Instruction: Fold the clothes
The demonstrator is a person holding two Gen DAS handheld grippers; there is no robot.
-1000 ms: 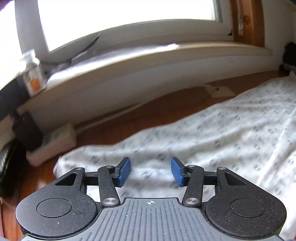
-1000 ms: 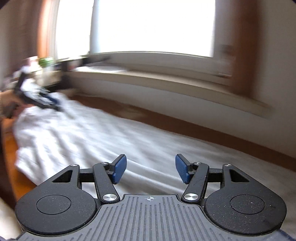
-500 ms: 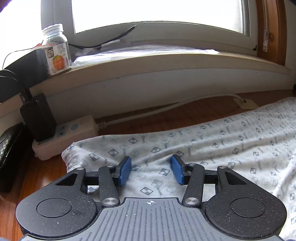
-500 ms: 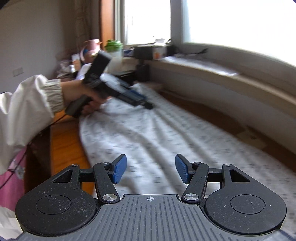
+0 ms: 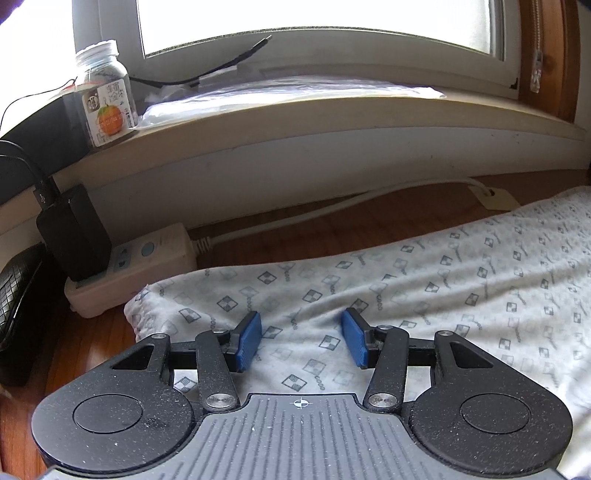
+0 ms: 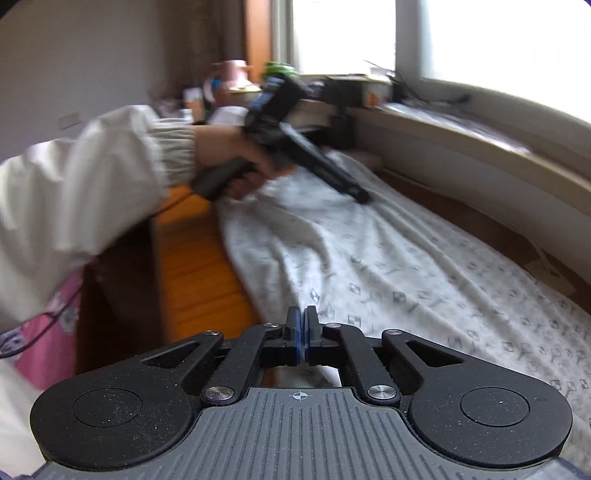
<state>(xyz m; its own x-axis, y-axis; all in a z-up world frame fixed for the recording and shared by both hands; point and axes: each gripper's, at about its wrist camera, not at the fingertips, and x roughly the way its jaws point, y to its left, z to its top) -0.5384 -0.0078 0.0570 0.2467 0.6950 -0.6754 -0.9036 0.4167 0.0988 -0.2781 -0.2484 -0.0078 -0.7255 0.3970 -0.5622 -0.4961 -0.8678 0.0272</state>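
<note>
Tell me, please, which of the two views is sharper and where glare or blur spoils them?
Left wrist view: sharp, the patterned garment and jar label crisp, though the window is blown out white. Right wrist view: motion-blurred, worst on the sleeve and left tongs; window glare too.

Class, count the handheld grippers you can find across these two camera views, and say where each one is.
2. The left gripper hovers open above the patterned cloth near its end; the right gripper is shut at the cloth's near edge. Whether it pinches fabric is unclear.

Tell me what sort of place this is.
Most likely a room in a home, a bedroom or study. A patterned garment lies spread on a wooden surface under a window sill, with a jar on the sill and a power strip below it.
</note>
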